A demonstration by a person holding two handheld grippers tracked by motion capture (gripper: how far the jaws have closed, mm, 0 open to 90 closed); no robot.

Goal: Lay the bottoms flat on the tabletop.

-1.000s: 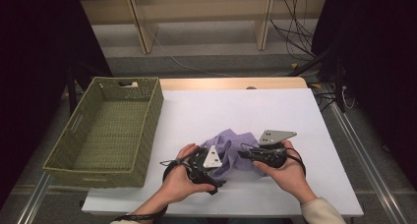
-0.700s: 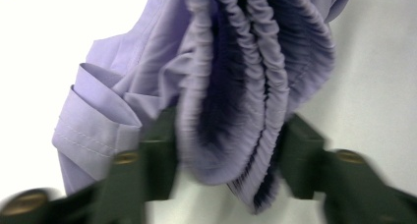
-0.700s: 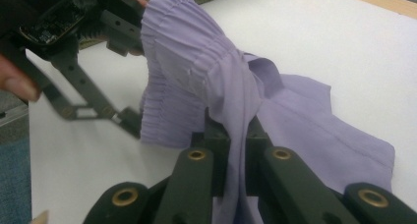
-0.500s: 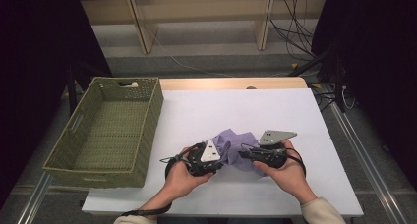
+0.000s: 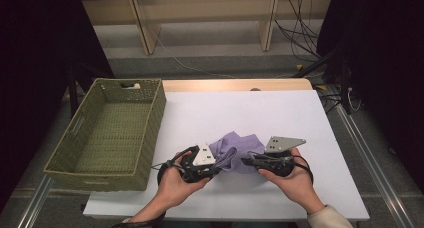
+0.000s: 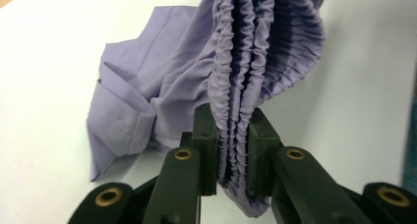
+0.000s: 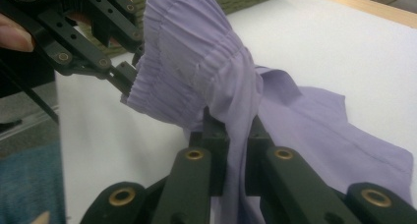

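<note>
left gripper (image 6: 232, 145) has just closed on gathered lilac cloth (image 6: 162, 81); right gripper (image 7: 238, 135) pinches its smooth fold.

Place looked like lab or recording studio, not home. White desk (image 5: 280, 113) with pale wooden far edge stood inside dark curtained enclosure, black on both sides. Metal rails (image 5: 372, 158) ran along desk flanks. Bare grey floor beyond, loose cables (image 5: 300, 33) hanging and trailing at right. Plain unfinished wooden frame (image 5: 145, 30) stood behind desk. Person worked with instrumented hand-held gripper (image 5: 212, 170) in each hand, cables trailing from both. Green woven basket (image 5: 70, 153) sat as lone prop on desk's left.
</note>
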